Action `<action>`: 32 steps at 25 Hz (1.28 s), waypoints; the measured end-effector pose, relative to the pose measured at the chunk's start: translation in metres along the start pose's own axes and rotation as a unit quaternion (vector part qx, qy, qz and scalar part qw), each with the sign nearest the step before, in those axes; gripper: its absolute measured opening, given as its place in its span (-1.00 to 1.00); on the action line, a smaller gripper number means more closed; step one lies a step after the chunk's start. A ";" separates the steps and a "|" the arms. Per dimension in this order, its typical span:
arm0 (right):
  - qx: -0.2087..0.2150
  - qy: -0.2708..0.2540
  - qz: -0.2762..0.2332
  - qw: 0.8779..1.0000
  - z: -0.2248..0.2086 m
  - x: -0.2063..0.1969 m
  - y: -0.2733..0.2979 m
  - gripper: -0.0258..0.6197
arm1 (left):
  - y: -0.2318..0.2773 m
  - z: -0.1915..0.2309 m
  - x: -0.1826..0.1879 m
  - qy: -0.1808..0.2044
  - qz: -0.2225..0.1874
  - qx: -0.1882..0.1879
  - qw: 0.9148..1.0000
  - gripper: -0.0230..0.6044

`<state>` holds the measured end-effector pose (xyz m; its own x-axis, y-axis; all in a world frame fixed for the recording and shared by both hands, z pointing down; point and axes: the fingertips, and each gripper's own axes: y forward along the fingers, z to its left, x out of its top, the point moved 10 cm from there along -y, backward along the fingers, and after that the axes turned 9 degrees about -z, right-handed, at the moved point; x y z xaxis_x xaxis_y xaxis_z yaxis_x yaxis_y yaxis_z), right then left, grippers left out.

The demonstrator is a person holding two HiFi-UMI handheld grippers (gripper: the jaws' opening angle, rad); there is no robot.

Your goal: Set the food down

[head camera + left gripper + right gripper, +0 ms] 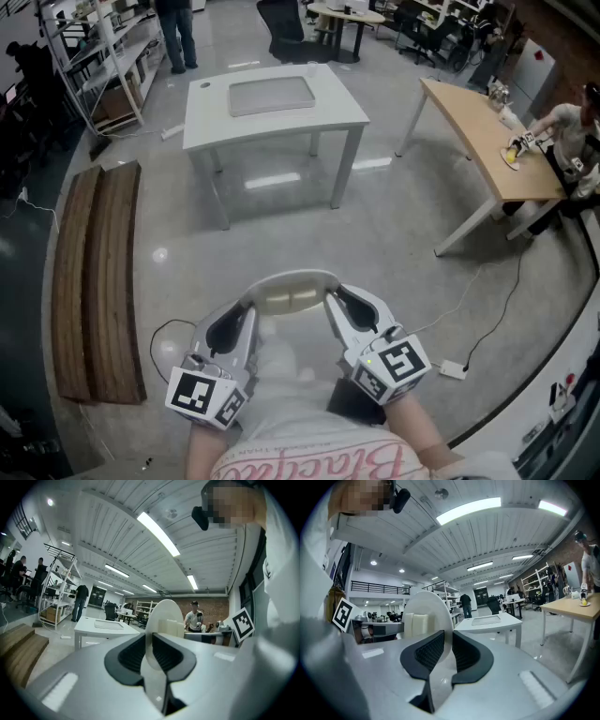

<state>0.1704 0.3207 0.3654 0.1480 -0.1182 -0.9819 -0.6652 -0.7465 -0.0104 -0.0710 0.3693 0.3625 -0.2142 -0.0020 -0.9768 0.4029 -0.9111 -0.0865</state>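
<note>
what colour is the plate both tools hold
It's a white round plate, clearest in the head view.

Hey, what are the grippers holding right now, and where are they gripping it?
A plate of food, carried by both: the left gripper clamps its left rim, the right gripper its right rim.

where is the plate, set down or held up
Held up: left gripper and right gripper each clamp the plate over the floor; the white table stands ahead.

Open-plan lab-office: white worktable [281,129], shelving racks [101,58] (brick wall [213,607] behind).
</note>
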 end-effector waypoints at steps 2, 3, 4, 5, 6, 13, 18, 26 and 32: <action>-0.001 -0.001 -0.002 1.000 0.002 -0.001 -0.001 -0.74 | -0.003 0.000 -0.001 -0.005 -0.001 -0.001 1.000 -0.78; -0.001 -0.001 -0.003 1.000 0.003 -0.001 -0.001 -0.74 | -0.005 0.000 -0.001 -0.008 -0.001 -0.002 1.000 -0.78; -0.002 0.000 -0.004 1.000 0.004 0.000 -0.002 -0.74 | -0.006 0.000 0.000 -0.011 -0.001 -0.004 1.000 -0.78; -0.003 0.002 -0.005 1.000 0.005 0.000 -0.002 -0.74 | -0.006 0.000 0.000 -0.013 -0.001 -0.006 1.000 -0.78; -0.003 0.003 -0.007 1.000 0.006 0.001 -0.002 -0.74 | -0.007 0.000 0.001 -0.013 -0.001 -0.007 1.000 -0.78; -0.007 -0.001 -0.023 1.000 0.006 0.007 -0.001 -0.74 | -0.003 0.002 0.002 -0.016 -0.014 -0.012 1.000 -0.78; -0.001 -0.010 -0.022 1.000 0.004 0.011 0.009 -0.74 | 0.004 0.010 0.003 -0.026 -0.019 -0.009 0.999 -0.78; -0.005 -0.012 -0.012 1.000 -0.003 0.014 0.039 -0.74 | 0.024 0.035 0.003 -0.040 -0.018 -0.007 0.999 -0.78; -0.012 -0.010 -0.003 1.000 -0.017 0.021 0.074 -0.74 | 0.054 0.061 0.009 -0.045 -0.014 -0.006 0.999 -0.78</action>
<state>0.1366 0.2517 0.3477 0.1374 -0.1004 -0.9854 -0.6468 -0.7625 -0.0125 -0.1057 0.2944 0.3608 -0.3046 -0.0149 -0.9524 0.4064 -0.9063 -0.1158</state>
